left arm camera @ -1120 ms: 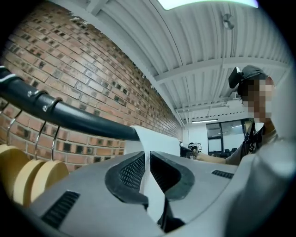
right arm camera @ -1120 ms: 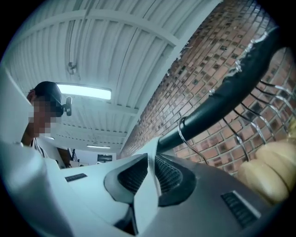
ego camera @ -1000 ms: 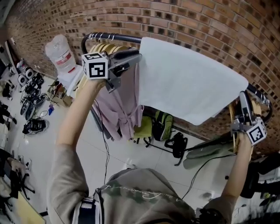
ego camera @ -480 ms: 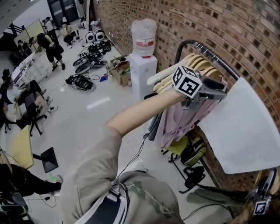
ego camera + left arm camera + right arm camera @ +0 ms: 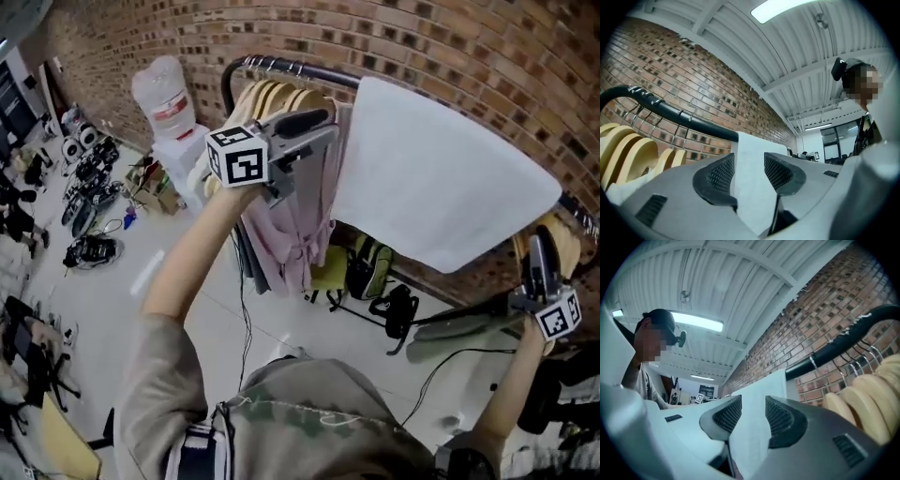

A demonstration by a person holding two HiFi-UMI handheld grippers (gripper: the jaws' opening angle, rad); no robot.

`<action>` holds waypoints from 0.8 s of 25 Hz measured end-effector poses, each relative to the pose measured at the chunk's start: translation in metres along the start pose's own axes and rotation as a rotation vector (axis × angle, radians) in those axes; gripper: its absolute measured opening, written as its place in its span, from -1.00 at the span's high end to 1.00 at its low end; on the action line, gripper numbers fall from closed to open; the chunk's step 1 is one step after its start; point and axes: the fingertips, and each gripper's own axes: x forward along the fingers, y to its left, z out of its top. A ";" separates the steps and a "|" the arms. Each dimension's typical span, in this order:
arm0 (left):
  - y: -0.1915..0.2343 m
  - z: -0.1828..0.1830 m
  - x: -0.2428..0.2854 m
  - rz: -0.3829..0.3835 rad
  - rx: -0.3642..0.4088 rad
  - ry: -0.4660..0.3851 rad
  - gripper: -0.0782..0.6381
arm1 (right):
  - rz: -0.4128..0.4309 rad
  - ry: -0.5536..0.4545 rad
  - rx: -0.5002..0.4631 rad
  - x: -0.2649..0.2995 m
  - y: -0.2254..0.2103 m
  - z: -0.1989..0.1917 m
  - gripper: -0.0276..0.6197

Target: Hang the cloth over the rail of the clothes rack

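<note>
Jaws on my left gripper (image 5: pixel 749 171) and right gripper (image 5: pixel 753 416) have just been opening; loosened, they straddle the white cloth (image 5: pixel 441 187), which drapes over the rail (image 5: pixel 291 67).

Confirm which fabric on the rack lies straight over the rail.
The white cloth, draped over the rail; the pink garment hangs below the wooden hangers.
</note>
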 end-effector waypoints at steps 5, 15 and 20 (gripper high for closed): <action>-0.011 0.006 0.008 -0.026 -0.035 -0.032 0.25 | -0.030 0.010 -0.048 -0.009 0.014 -0.004 0.48; -0.039 -0.009 0.011 -0.078 0.071 0.094 0.76 | -0.011 0.055 0.004 0.009 0.035 -0.017 0.48; -0.048 -0.010 -0.001 -0.105 0.027 0.100 0.76 | 0.007 0.073 0.012 0.011 0.056 -0.022 0.48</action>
